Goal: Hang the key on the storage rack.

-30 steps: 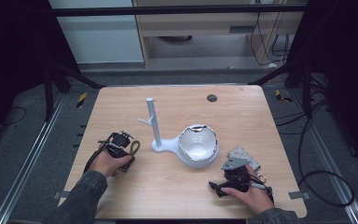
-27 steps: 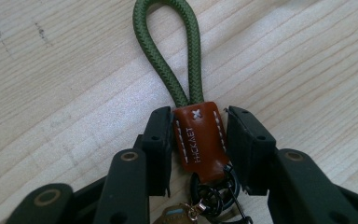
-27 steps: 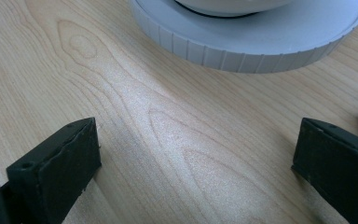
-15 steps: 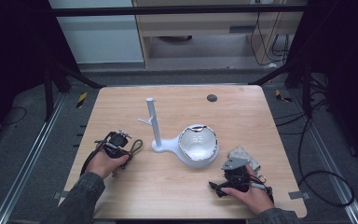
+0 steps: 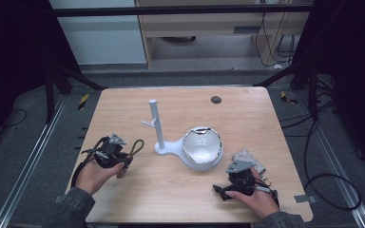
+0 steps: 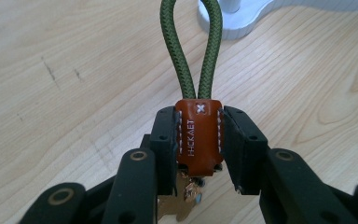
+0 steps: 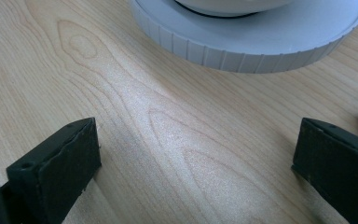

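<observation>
My left gripper (image 6: 198,140) is shut on the brown leather tab (image 6: 198,135) of a key fob. The fob's green rope loop (image 6: 182,51) sticks out ahead of the jaws, and metal keys hang under the tab. In the high view the left gripper (image 5: 122,159) is at the table's left, with the green loop (image 5: 138,146) pointing toward the white peg stand (image 5: 154,124). A white bowl (image 5: 202,148) sits on the stand's round base (image 7: 261,42). My right gripper (image 5: 222,191) stands open just in front of the base, with bare wood between its jaws (image 7: 196,158).
A grey crumpled object (image 5: 248,159) lies right of the bowl, beside the right hand. A small dark round spot (image 5: 215,99) marks the far part of the wooden table (image 5: 247,118). Dark floor and cables surround the table.
The left hand has lifted a little and shifted toward the left with the key fob in the jaws. The right hand has stayed put.
</observation>
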The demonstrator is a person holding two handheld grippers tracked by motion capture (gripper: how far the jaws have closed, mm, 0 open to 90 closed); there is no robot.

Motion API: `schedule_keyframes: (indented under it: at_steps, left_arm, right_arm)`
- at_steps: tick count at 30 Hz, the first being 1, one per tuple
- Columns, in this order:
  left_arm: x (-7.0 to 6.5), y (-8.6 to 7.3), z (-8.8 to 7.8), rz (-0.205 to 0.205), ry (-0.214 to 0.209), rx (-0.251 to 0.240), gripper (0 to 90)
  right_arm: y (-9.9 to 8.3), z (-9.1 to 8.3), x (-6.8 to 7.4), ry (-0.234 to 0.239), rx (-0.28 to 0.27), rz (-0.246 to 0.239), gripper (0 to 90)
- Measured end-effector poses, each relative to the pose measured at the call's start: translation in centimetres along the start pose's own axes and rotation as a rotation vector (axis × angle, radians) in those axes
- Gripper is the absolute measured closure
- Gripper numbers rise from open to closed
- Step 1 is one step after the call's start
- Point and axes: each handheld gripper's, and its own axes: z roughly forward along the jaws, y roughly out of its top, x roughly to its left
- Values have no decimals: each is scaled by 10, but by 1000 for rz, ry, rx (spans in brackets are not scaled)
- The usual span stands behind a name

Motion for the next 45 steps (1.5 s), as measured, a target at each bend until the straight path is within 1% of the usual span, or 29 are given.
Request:
schedule_keyframes:
  at_steps: [1,7,11,13,18,23,29,38,45]
  left_arm:
    - [-1,1,-2,6,0,-7,660]
    - [-7,2,-14,6,-3,-71,660]
    - [-12,3,-23,9,-17,-118,661]
    - [-15,4,-26,16,-16,-138,661]
    - [-21,6,-31,27,-23,-160,661]
    - [-23,7,-34,26,-21,-186,661]
    - [-29,9,-41,32,-24,-218,661]
    - [-39,14,-48,55,-31,-250,661]
    - [-45,15,-52,63,-37,-270,661]
  right_arm:
    - [0,0,0,0,0,0,6]
    - [0,0,0,0,0,0,6]
    - [0,0,0,-1,0,0,6]
    - [0,0,0,-1,0,0,6]
    - [0,0,0,0,1,-1,2]
    - [0,0,-1,-6,3,7,2]
    - [0,0,-1,-6,3,8,2]
    - [0,0,-1,-6,3,8,2]
    - [0,0,0,-6,2,9,2]
